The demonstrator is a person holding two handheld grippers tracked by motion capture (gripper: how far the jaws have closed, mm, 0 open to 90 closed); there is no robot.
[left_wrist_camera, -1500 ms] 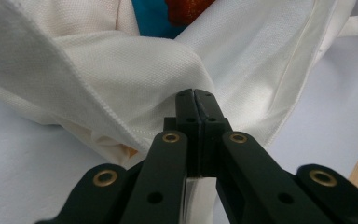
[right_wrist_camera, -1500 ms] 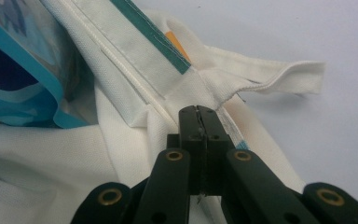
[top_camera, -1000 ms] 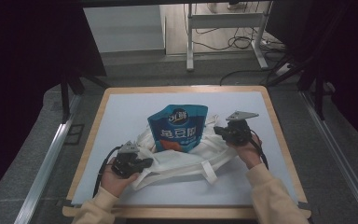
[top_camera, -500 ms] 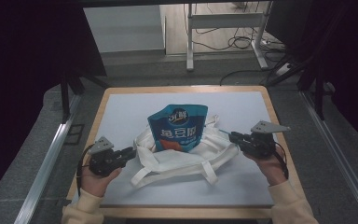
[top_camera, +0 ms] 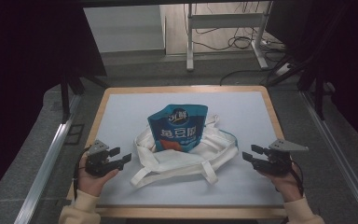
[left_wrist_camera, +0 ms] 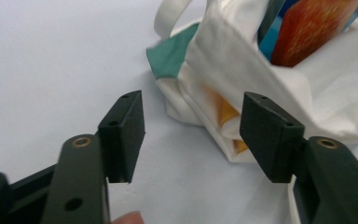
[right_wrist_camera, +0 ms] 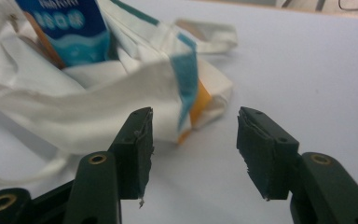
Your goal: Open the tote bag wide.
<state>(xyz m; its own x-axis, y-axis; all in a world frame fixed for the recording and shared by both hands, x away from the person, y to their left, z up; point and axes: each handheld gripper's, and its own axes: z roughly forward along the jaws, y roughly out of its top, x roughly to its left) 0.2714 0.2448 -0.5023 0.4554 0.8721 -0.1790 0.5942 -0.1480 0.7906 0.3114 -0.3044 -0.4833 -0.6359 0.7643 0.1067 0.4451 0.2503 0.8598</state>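
Note:
A white cloth tote bag (top_camera: pixel 186 156) with teal trim lies slumped in the middle of the table. A blue snack pouch (top_camera: pixel 179 126) stands in its mouth. My left gripper (top_camera: pixel 122 155) is a short way left of the bag, and its jaws have just been opening with nothing between them. In the left gripper view, the left gripper (left_wrist_camera: pixel 191 135) faces the bag's corner (left_wrist_camera: pixel 242 70) and the pouch (left_wrist_camera: pixel 307 28). My right gripper (top_camera: pixel 249 152) is off the bag's right side; its jaws have just been opening, empty. In the right gripper view, the right gripper (right_wrist_camera: pixel 193 149) points at the bag (right_wrist_camera: pixel 121 93) and pouch (right_wrist_camera: pixel 70 28).
The bag rests on a pale mat with a wooden border (top_camera: pixel 121 112). The bag's long handles (top_camera: pixel 144 175) trail toward the front edge. Metal rails run along both sides of the table, and a metal stand (top_camera: pixel 223 28) with floor cables is behind it.
Both grippers have let go of the bag, opened, and drawn outward, the left to the left and the right to the right. The bag has settled flatter on the mat.

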